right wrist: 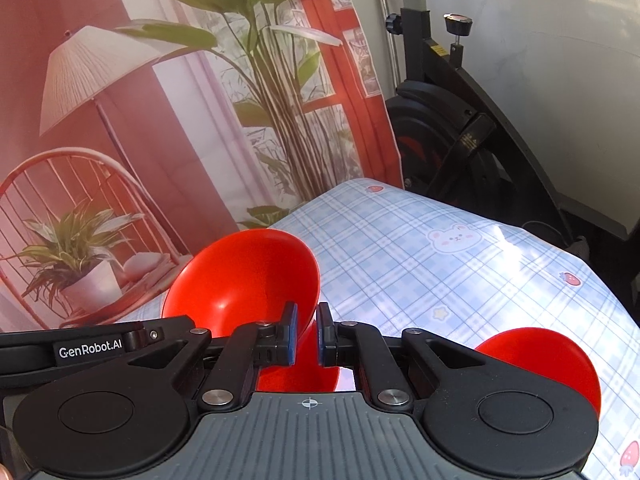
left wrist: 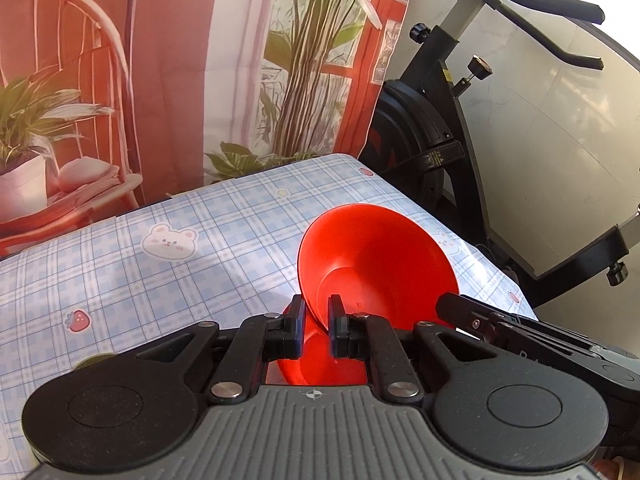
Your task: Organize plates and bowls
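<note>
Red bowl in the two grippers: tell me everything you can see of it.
The held red bowl is plain, glossy and looks like plastic, with a round flat bottom and wide flaring sides; it appears empty. It is tipped steeply, so its inside faces both cameras. The left gripper and the right gripper each pinch its rim with shut jaws, above the checked tablecloth.
</note>
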A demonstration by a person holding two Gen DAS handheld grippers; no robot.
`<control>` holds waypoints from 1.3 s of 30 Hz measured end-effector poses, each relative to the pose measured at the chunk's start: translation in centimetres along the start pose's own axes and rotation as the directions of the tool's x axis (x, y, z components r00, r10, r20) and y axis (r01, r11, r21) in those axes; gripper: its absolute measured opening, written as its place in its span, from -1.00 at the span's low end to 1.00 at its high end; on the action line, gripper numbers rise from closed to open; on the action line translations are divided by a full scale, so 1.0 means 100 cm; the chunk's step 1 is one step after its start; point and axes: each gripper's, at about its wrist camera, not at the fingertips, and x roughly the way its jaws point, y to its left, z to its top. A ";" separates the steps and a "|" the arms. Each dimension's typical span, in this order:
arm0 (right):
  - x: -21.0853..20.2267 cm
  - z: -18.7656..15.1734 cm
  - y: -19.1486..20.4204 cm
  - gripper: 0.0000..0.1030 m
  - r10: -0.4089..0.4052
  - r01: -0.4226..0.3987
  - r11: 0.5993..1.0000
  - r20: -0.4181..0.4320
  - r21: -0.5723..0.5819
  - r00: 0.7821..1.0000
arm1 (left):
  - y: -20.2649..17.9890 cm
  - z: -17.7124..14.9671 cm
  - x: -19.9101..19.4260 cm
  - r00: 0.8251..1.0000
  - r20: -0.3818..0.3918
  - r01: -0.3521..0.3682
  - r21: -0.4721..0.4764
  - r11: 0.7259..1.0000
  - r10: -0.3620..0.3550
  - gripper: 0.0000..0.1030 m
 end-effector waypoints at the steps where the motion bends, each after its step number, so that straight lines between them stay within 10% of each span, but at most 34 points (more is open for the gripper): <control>1: 0.000 -0.002 0.000 -0.83 0.000 0.000 1.000 -0.005 -0.003 1.000 | 0.000 -0.002 0.001 1.000 -0.005 -0.001 0.004 1.000 0.001 -0.75; 39: 0.023 -0.030 -0.012 -0.83 -0.010 0.010 1.000 -0.113 -0.002 0.994 | -0.006 -0.029 0.023 0.992 -0.090 -0.080 0.103 0.991 0.090 -0.69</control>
